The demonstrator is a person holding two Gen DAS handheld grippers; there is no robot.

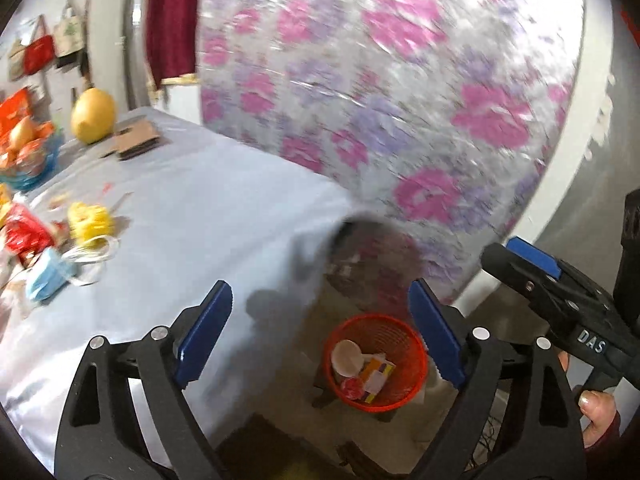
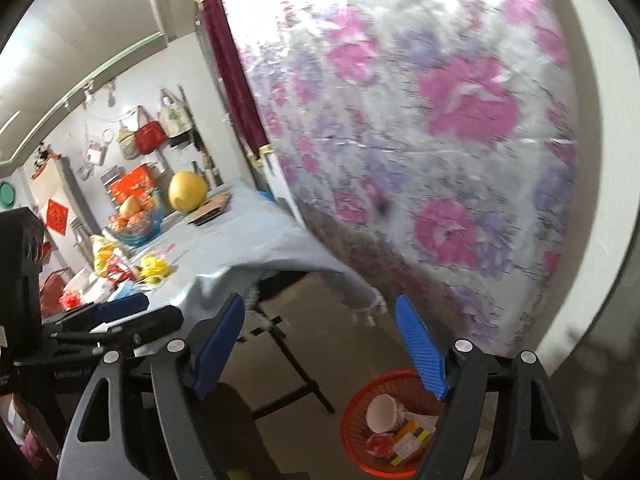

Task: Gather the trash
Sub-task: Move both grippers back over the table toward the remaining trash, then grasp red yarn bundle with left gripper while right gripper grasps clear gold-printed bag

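Note:
A red mesh basket (image 1: 372, 319) (image 2: 353, 410) stands on the floor past the table's corner; in it lie a white paper cup (image 1: 347, 356) (image 2: 382, 412), a colourful box (image 1: 378, 374) and a red scrap. My left gripper (image 1: 320, 308) hangs open and empty above the table edge and the basket. My right gripper (image 2: 320, 320) is open and empty too, over the floor left of the basket. Each gripper shows in the other's view: the right gripper (image 1: 502, 248) and the left gripper (image 2: 152, 310). On the table lie yellow string (image 1: 90, 220) (image 2: 154, 266), a blue face mask (image 1: 48, 276) and red wrappers (image 1: 24, 234).
The table (image 1: 200, 220) (image 2: 248, 232) wears a pale blue cloth. A yellow pomelo (image 1: 93, 116) (image 2: 187, 191), cardboard pieces (image 1: 138, 140) and a fruit bowl (image 2: 136, 222) sit at its far end. A flowered mattress (image 1: 380, 100) leans on the wall behind. Bags hang on the far wall.

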